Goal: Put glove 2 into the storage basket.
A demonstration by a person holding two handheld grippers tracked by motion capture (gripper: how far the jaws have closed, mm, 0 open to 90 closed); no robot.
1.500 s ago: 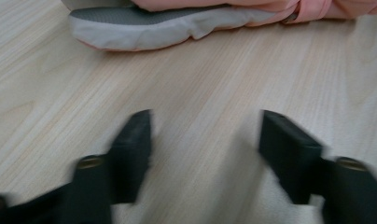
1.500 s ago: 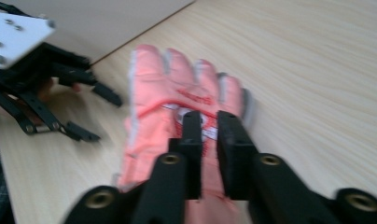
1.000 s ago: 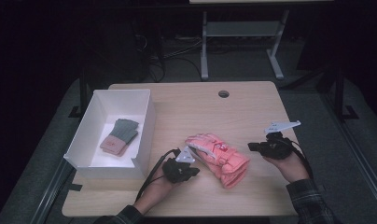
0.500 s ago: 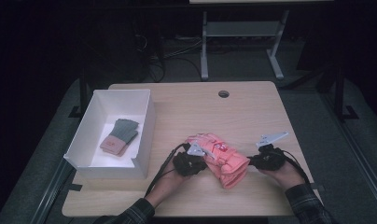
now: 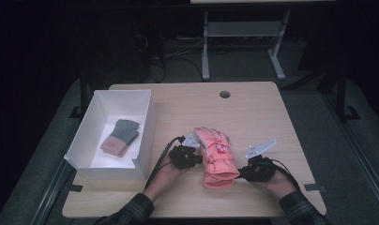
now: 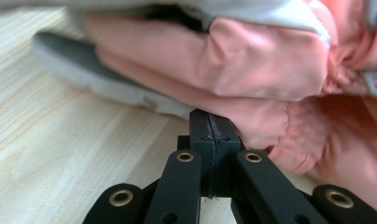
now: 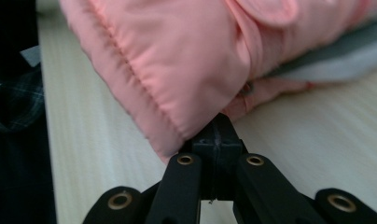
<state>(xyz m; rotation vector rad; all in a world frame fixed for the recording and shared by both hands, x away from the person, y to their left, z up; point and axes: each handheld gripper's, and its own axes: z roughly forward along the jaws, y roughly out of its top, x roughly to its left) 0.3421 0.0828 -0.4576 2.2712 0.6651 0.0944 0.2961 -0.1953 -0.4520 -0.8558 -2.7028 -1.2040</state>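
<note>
Light wooden counter [image 5: 253, 117], round cable hole [image 5: 224, 94] near far edge. Grey floor [image 5: 319, 117] around. Dark room behind; metal frame legs [image 5: 205, 51], possibly cables [image 5: 178, 51], beyond far edge.

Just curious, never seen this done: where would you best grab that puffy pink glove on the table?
Probably the pink glove by its cuff edge nearest the person, coming in low from a side: it lies flat, and its padded body looks too bulky for narrow jaws.

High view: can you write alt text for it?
Two hand-held grippers, left and right, both shut, flank a puffy pink winter glove on a light wooden table. A white open box at left holds a folded grey-and-pink knit item.
</note>
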